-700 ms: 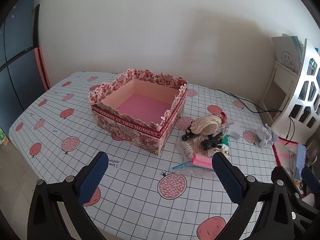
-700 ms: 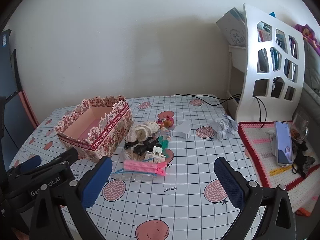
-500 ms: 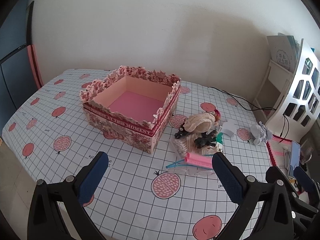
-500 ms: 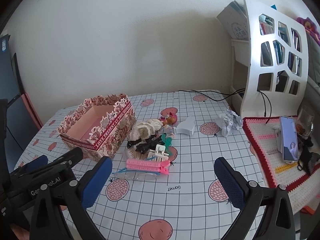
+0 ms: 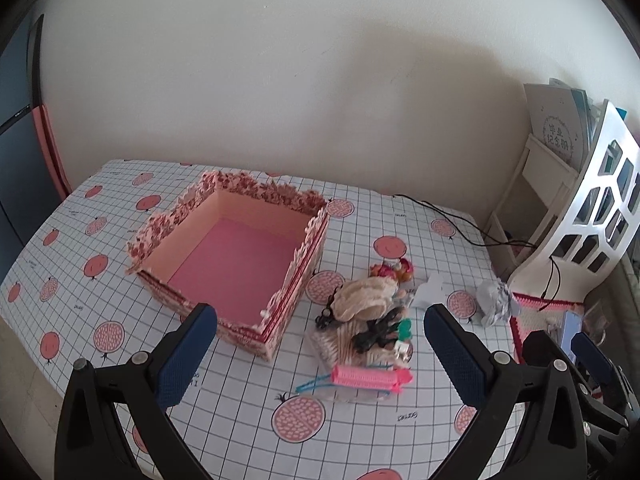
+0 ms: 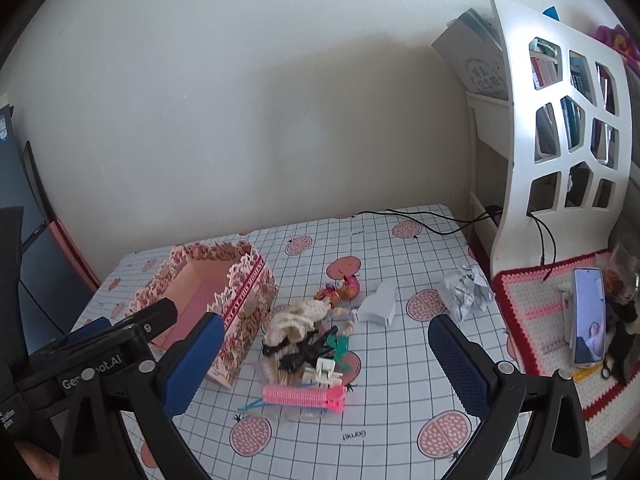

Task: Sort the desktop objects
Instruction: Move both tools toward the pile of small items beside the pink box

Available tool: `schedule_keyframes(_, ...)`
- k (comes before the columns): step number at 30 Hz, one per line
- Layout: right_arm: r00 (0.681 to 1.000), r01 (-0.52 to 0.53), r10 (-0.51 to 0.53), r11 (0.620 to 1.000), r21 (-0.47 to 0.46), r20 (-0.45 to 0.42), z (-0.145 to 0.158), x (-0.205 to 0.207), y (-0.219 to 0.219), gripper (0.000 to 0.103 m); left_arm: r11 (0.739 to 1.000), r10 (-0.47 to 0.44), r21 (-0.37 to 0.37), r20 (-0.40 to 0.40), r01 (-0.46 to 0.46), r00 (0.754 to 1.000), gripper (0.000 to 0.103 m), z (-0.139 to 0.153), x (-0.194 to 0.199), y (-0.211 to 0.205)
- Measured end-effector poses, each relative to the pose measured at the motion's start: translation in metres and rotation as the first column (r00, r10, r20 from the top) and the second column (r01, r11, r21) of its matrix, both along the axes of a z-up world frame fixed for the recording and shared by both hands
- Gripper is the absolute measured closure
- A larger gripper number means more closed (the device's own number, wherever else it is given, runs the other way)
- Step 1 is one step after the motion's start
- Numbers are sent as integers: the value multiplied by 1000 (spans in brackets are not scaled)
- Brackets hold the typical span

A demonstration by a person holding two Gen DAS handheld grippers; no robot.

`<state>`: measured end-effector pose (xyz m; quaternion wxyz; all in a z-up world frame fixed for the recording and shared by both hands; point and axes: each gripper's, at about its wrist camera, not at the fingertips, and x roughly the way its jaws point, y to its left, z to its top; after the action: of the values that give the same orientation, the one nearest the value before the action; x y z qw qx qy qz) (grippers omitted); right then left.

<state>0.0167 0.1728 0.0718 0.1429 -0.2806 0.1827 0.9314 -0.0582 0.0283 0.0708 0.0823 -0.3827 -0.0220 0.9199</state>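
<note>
An open floral box (image 5: pixel 236 256) with a pink bottom stands on the table; it also shows in the right wrist view (image 6: pixel 208 300). To its right lies a pile of small things: a pink hair roller (image 5: pixel 366 378) (image 6: pixel 300 394), a cream knitted piece (image 5: pixel 366 298) (image 6: pixel 294 318), black clips (image 5: pixel 374 334), cotton swabs, a small doll (image 6: pixel 340 290). A white toy piano (image 6: pixel 378 306) and a crumpled paper ball (image 5: pixel 496 304) (image 6: pixel 466 290) lie further right. My left gripper (image 5: pixel 320 350) and right gripper (image 6: pixel 324 364) are both open and empty, raised above the table's near side.
A white cut-out shelf (image 6: pixel 560 120) with books stands at the right. A crocheted mat (image 6: pixel 548 320) holds a phone (image 6: pixel 588 316) and dark items. A black cable (image 6: pixel 420 222) runs along the table's back. The left gripper's body (image 6: pixel 80 368) sits at the lower left of the right view.
Both grippers have risen and moved in toward the table; the box and the pile now sit lower and closer in both views. Nothing on the table has moved.
</note>
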Motion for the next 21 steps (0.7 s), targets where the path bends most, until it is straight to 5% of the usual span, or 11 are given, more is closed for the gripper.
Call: schedule_keyframes(21,1000,-10,11,999,-51,25,13,-63,59,0,999,-33,42,48,31,998,0,9,-71,43)
